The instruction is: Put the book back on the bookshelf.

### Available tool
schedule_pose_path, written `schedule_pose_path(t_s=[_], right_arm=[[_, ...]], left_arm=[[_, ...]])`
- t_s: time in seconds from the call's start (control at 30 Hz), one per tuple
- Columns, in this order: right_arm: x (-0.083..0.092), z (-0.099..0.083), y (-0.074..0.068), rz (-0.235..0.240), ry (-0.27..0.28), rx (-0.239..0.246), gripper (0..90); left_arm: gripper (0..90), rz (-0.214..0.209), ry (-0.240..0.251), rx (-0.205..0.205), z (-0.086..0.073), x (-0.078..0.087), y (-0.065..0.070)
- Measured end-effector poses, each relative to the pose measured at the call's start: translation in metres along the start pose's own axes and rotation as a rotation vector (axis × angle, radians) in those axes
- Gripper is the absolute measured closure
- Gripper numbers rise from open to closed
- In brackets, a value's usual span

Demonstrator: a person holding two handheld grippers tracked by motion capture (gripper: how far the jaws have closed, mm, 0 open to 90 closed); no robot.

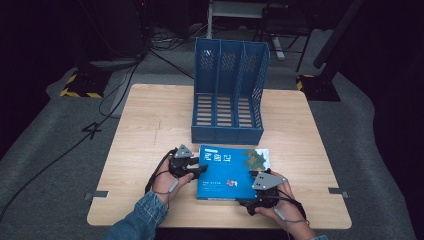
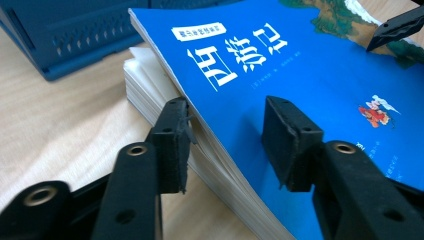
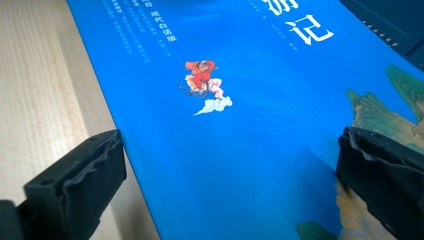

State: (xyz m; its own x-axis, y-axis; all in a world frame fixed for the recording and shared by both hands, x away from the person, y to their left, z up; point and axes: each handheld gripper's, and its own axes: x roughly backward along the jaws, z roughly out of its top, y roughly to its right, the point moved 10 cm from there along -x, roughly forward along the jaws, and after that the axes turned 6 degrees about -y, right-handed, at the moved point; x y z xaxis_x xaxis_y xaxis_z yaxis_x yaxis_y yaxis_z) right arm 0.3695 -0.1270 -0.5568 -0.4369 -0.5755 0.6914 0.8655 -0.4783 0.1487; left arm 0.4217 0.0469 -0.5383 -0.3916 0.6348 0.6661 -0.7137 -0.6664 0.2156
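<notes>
A thick blue book [image 1: 227, 175] with white title characters lies flat on the wooden table [image 1: 150, 125], just in front of a blue file holder [image 1: 227, 90]. My left gripper [image 1: 203, 169] reaches the book's left edge. In the left gripper view the book [image 2: 300, 80] has its edge between the half-closed jaws of the left gripper [image 2: 227, 117]: one pad sits by the page edges, the other over the cover. My right gripper [image 1: 251, 189] is at the book's near right corner. The right gripper [image 3: 230, 155] stands wide open, one jaw over the table and one over the cover [image 3: 225, 125].
The three-slot file holder [image 2: 60, 35] stands upright, its open side toward the book. Bare tabletop lies left and right of it. Cables and stands sit on the dark floor beyond the table's far edge.
</notes>
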Motion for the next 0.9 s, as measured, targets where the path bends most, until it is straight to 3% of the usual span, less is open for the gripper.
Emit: schedule_pose_path(t_s=[0.03,0.07,0.13,0.17,0.23,0.37,0.43,0.5,0.53,0.57,0.6,0.63,0.7,0.9], right_arm=[[-0.001,-0.001,0.001,-0.004,-0.001,0.012,0.1],[-0.001,-0.001,0.003,-0.010,-0.003,0.026,0.1],[-0.002,-0.001,0.004,-0.014,-0.005,0.038,0.3],[-0.003,-0.003,0.005,-0.030,-0.016,0.076,0.4],[-0.004,-0.003,0.005,-0.038,-0.021,0.082,0.4],[-0.004,-0.003,0.005,-0.042,-0.012,0.084,0.4],[-0.003,-0.003,0.005,-0.048,-0.021,0.081,0.3],[-0.003,-0.002,0.005,-0.057,-0.026,0.057,0.0],[-0.003,-0.002,0.004,-0.058,-0.026,0.045,0.0],[-0.003,-0.002,0.004,-0.058,-0.026,0.045,0.0],[-0.003,-0.001,0.004,-0.062,-0.029,0.027,0.0],[-0.002,0.000,0.002,-0.068,-0.043,-0.003,0.5],[-0.001,0.001,0.000,-0.084,-0.061,-0.023,2.0],[0.001,0.007,-0.006,-0.091,-0.091,-0.049,10.5]], left_arm=[[63.3,-0.036,0.023,0.000,0.004,0.002,0.004],[66.9,-0.036,0.023,0.000,0.004,0.002,0.004],[68.4,-0.069,0.054,-0.014,0.011,0.004,0.009],[67.9,-0.042,0.036,-0.058,0.011,0.001,0.011],[66.9,-0.037,0.029,-0.072,0.010,-0.001,0.012],[70.6,-0.103,0.014,-0.040,0.007,0.002,0.016],[71.2,-0.111,0.010,-0.046,0.005,0.002,0.018],[71.4,-0.109,-0.004,-0.039,0.003,0.002,0.019],[71.9,-0.113,-0.031,0.003,0.001,0.002,0.018],[74.1,-0.113,-0.031,0.003,0.001,0.002,0.018],[74.1,-0.120,-0.043,0.041,0.001,0.002,0.017],[80.8,-0.131,-0.042,0.060,0.002,0.003,0.017],[84.1,-0.168,-0.044,0.088,0.006,0.007,0.020],[85.3,-0.175,-0.078,0.034,0.018,0.019,0.033]])
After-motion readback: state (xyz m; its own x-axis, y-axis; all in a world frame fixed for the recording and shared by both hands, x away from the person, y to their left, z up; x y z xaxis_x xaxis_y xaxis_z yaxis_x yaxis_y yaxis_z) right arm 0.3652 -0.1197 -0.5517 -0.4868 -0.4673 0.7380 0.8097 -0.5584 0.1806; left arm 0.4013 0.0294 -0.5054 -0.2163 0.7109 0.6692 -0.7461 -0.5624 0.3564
